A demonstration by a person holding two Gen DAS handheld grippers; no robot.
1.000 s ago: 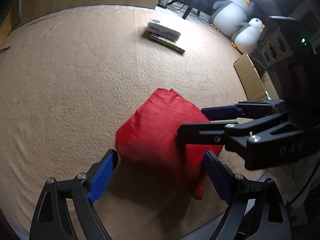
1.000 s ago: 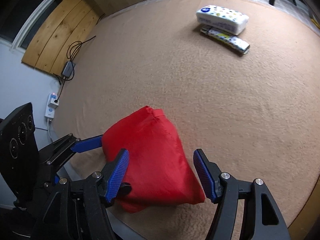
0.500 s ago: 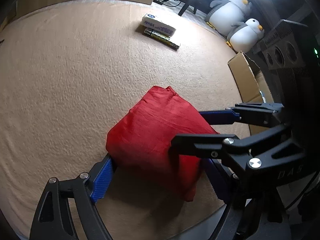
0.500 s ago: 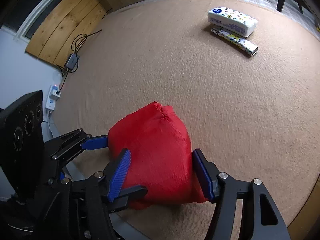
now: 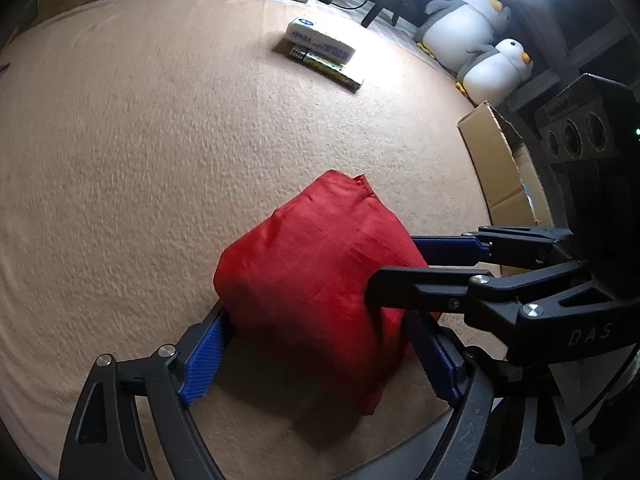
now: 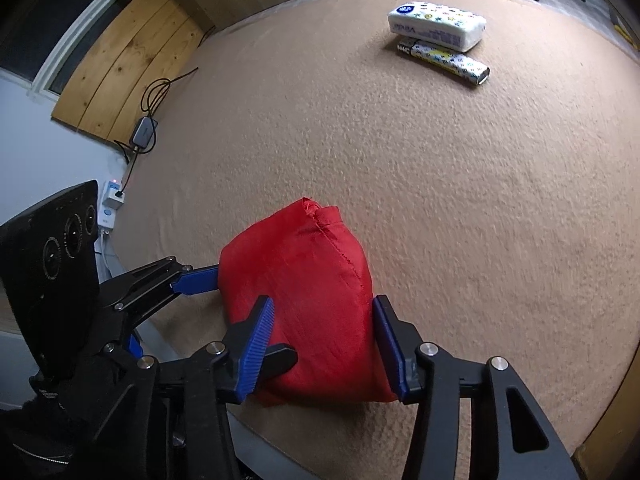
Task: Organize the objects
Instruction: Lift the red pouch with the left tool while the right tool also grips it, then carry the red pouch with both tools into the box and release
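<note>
Gripping begins: right gripper (image 6: 324,344) jaws closing on red cloth bundle (image 6: 304,300) at lower centre; left gripper (image 5: 320,356) wide apart around it. Tissue pack (image 6: 438,24), upper right, untouched.

My grippers (image 6: 322,344) are black with ribbed blue pads (image 6: 256,350). Silver screws (image 5: 531,309) stud the links; one reads "DAS".
</note>
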